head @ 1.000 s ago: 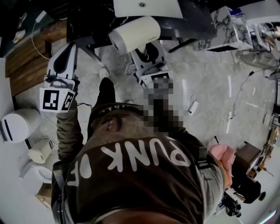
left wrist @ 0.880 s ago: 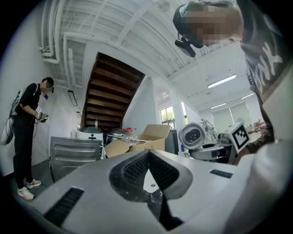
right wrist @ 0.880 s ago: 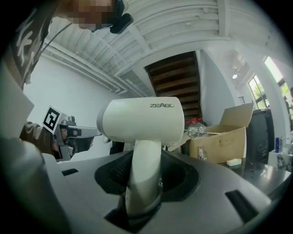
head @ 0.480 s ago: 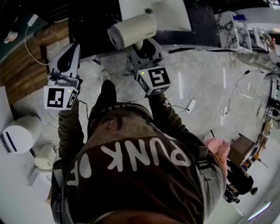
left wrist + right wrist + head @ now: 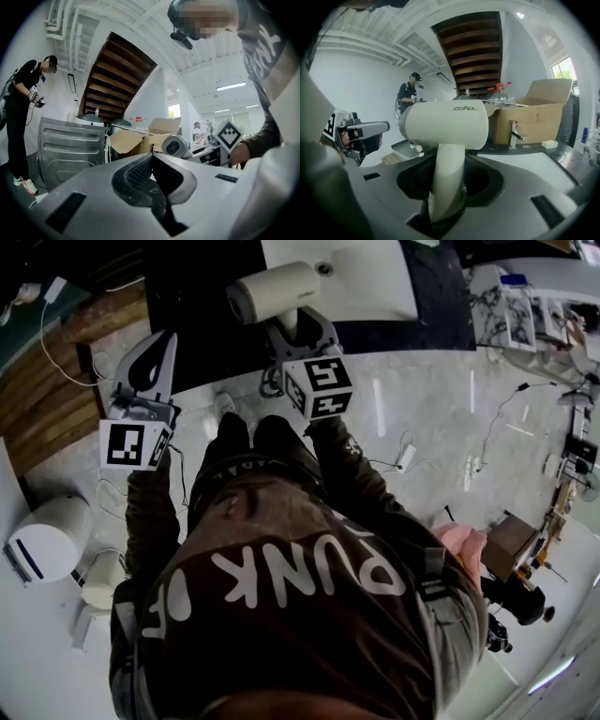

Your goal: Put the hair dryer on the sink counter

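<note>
Two grippers. Right gripper (image 5: 447, 178) pinches hair dryer (image 5: 445, 124) by handle, barrel above jaws, held over sink counter (image 5: 436, 292), not resting on it. Left gripper (image 5: 151, 159): jaws pressed together, nothing between. Dryer judged rigid, smooth plastic, top-heavy; handle best hold.

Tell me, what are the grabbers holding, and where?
The right gripper holds the white hair dryer by its handle. The left gripper, jaws together, holds nothing.

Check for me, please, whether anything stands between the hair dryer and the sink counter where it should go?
Nothing visible does. The right gripper holds the hair dryer by its handle, facing the counter; a cardboard box and a tap sit further back.
</note>
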`<state>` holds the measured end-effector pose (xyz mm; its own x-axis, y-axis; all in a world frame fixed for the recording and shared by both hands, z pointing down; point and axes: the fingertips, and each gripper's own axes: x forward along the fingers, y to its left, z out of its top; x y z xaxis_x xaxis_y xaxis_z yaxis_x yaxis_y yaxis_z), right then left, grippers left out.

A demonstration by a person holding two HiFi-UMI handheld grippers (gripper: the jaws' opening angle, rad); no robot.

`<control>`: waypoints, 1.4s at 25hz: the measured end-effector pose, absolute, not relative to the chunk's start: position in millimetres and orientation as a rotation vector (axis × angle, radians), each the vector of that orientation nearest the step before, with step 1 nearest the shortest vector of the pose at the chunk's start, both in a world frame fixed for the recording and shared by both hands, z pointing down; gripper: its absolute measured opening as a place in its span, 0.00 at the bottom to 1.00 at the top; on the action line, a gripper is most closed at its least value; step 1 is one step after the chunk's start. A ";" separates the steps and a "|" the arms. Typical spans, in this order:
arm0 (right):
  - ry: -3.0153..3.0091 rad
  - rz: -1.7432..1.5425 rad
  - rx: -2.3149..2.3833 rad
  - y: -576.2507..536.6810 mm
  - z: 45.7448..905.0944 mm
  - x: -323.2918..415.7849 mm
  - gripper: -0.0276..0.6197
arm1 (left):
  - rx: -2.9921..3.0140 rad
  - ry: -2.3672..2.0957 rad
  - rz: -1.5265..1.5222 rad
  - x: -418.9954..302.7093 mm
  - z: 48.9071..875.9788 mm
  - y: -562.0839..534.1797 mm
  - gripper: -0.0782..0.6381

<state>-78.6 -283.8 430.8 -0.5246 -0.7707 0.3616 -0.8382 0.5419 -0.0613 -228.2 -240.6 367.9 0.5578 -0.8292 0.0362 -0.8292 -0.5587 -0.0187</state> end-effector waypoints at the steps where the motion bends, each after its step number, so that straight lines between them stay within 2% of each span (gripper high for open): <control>1: -2.473 0.349 1.333 -290.3 436.6 -80.1 0.30 | 2.769 -1.474 0.065 -228.6 370.4 -244.3 0.11; 18: -2.207 0.671 1.157 -370.2 544.6 -100.3 0.30 | 2.723 -1.510 0.101 -210.9 395.4 -298.6 0.11; 35: -2.079 0.794 1.109 -395.5 577.4 -112.4 0.33 | 2.718 -1.487 0.106 -207.0 399.9 -321.7 0.11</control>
<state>-112.4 -395.5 577.4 -0.4361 -0.4738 0.7651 -0.8632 0.4607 -0.2067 -207.0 -321.7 399.9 0.5378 -0.8393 0.0796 -0.8421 -0.5392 0.0037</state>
